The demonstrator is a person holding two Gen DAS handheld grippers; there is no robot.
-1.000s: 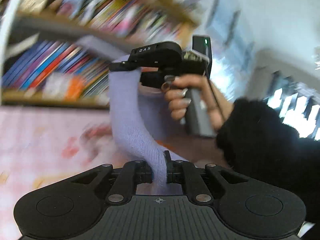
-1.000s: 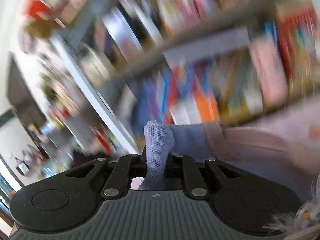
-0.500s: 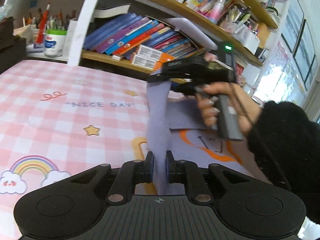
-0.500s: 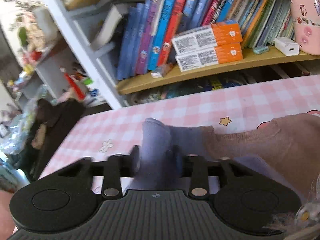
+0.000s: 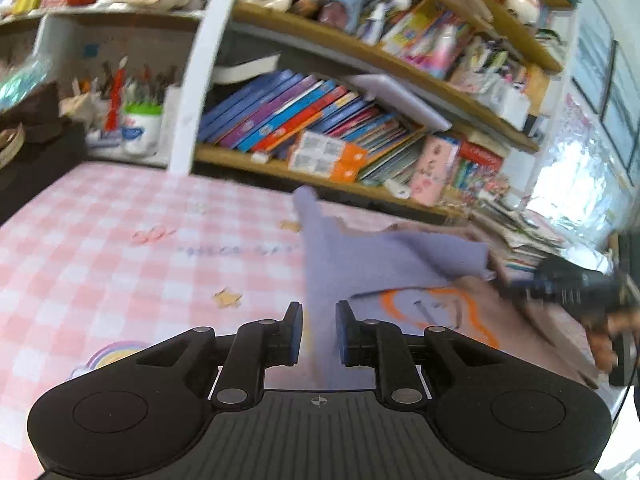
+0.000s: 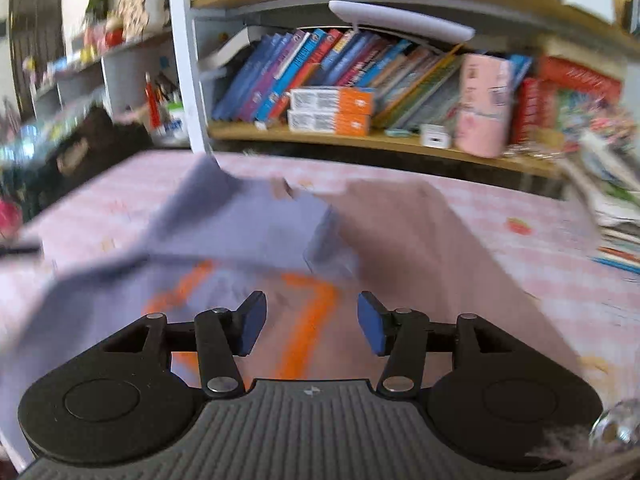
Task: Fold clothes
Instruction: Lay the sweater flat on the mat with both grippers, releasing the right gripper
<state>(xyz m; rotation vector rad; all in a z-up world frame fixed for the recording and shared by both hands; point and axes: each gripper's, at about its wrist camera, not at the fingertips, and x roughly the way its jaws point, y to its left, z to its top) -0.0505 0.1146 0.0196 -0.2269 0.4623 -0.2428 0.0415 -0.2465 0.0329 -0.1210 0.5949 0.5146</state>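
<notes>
A lavender knit garment with an orange print and a mauve part lies on the pink checked tabletop. My left gripper is open, with a strip of the lavender cloth running between its fingers, untouched by the pads. My right gripper is wide open and empty, just above the garment and its orange print. The right gripper also shows at the right edge of the left wrist view, held in a hand.
A bookshelf full of books and boxes stands right behind the table. A pen cup and dark objects sit at the back left. Stacked papers lie at the table's right side.
Both grippers have opened and let go of the lavender sleeve. It has dropped onto the garment on the table. The right gripper has pulled away to the right.
</notes>
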